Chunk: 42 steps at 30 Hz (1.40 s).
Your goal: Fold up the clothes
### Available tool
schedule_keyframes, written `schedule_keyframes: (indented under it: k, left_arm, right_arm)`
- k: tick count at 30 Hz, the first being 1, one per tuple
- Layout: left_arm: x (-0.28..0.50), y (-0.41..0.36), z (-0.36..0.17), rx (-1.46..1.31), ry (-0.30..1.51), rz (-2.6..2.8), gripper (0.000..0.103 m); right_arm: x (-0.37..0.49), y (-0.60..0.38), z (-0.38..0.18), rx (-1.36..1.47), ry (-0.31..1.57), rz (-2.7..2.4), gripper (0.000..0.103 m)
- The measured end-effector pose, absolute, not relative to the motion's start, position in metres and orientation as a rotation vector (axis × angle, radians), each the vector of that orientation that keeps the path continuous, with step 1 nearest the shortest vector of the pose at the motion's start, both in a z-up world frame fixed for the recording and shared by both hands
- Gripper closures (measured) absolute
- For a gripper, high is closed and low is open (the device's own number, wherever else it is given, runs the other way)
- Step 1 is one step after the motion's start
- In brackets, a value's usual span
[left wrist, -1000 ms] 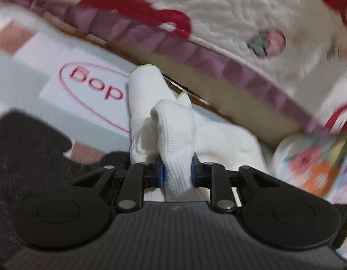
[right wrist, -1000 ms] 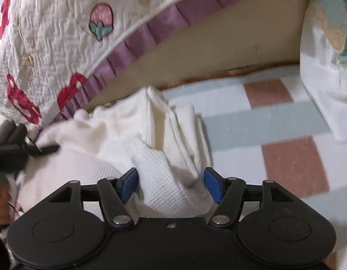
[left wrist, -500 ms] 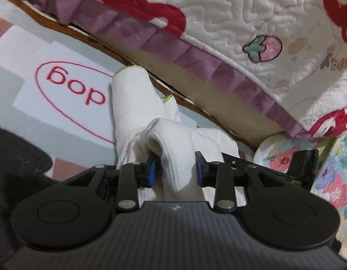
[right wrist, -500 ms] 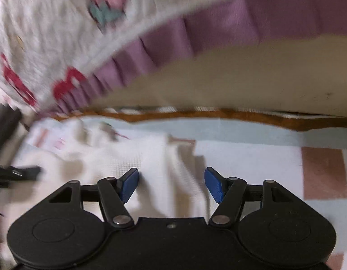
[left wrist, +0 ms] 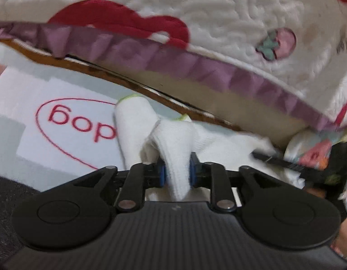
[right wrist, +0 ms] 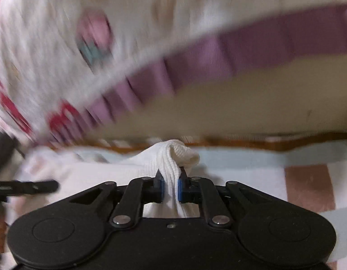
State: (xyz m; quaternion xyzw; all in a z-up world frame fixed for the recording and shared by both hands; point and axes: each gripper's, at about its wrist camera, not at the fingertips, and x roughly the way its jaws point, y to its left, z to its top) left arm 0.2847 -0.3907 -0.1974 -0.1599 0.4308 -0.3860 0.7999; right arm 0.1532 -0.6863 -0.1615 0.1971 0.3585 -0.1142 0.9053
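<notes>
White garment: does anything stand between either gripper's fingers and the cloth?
Nothing visible does. The left gripper has a fold of the white garment between its blue pads as its jaws open slightly. The right gripper is closing on another bunched fold.

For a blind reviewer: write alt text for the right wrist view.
The right gripper is closing on a bunched fold of a white knit garment lying on a checked blanket. Behind, blurred, hangs a quilt with a purple frill; the left gripper's finger shows at the left edge.
</notes>
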Motion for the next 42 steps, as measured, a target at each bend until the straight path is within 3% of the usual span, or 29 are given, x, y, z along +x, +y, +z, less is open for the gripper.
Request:
schedule_keyframes:
  k: [1, 2, 3, 6, 10, 14, 16, 17, 20, 25, 30, 35, 37, 39, 41, 42]
  left_arm:
    - [0.284, -0.383, -0.192, -0.347, 0.886, -0.793, 0.060]
    - [0.283, -0.375, -0.186, -0.351, 0.847, -0.757, 0.057]
    - [0.283, -0.367, -0.180, -0.351, 0.808, -0.726, 0.058]
    - [0.290, -0.347, -0.162, -0.350, 0.775, -0.723, 0.060]
    - [0.285, -0.344, -0.157, -0.393, 0.880, -0.852, 0.056]
    - [0.271, -0.371, -0.149, -0.281, 0.837, -0.882, 0.049]
    - [0.276, -0.393, -0.154, -0.193, 0.852, -0.870, 0.055]
    - [0.279, -0.401, -0.159, -0.153, 0.880, -0.852, 0.067]
    - [0.284, -0.403, -0.177, -0.115, 0.942, -0.834, 0.076]
    - [0.266, -0.393, -0.176, -0.008, 0.879, -0.812, 0.075]
    - [0.264, -0.387, -0.163, -0.051, 0.879, -0.755, 0.070]
    - [0.228, -0.394, -0.132, 0.008, 0.670, -0.832, 0.067]
    - [0.236, -0.419, -0.140, 0.113, 0.693, -0.891, 0.069]
    - [0.254, -0.440, -0.154, 0.213, 0.742, -0.903, 0.077]
    - [0.273, -0.446, -0.158, 0.219, 0.767, -0.890, 0.094]
    - [0.283, -0.444, -0.157, 0.179, 0.794, -0.880, 0.096]
  right_arm:
    - [0.162, -0.683, -0.169, 0.379, 0.777, -0.270, 0.074]
    - [0.164, -0.680, -0.171, 0.363, 0.772, -0.304, 0.063]
    - [0.162, -0.679, -0.169, 0.361, 0.748, -0.328, 0.060]
    - [0.149, -0.665, -0.155, 0.299, 0.673, -0.414, 0.059]
    - [0.119, -0.624, -0.130, 0.212, 0.561, -0.399, 0.057]
    - [0.088, -0.566, -0.119, 0.125, 0.527, -0.277, 0.053]
    - [0.078, -0.538, -0.118, 0.113, 0.542, -0.184, 0.053]
    - [0.077, -0.523, -0.120, 0.098, 0.551, -0.143, 0.053]
    - [0.081, -0.481, -0.127, 0.012, 0.581, -0.053, 0.049]
    - [0.085, -0.446, -0.164, 0.028, 0.644, -0.025, 0.054]
    - [0.067, -0.454, -0.153, 0.069, 0.657, 0.021, 0.057]
    - [0.063, -0.494, -0.129, 0.062, 0.576, -0.114, 0.050]
    - [0.082, -0.524, -0.133, 0.105, 0.594, -0.161, 0.049]
    - [0.102, -0.555, -0.137, 0.163, 0.622, -0.201, 0.049]
    - [0.128, -0.593, -0.150, 0.309, 0.732, -0.197, 0.050]
    - [0.137, -0.607, -0.157, 0.333, 0.768, -0.211, 0.053]
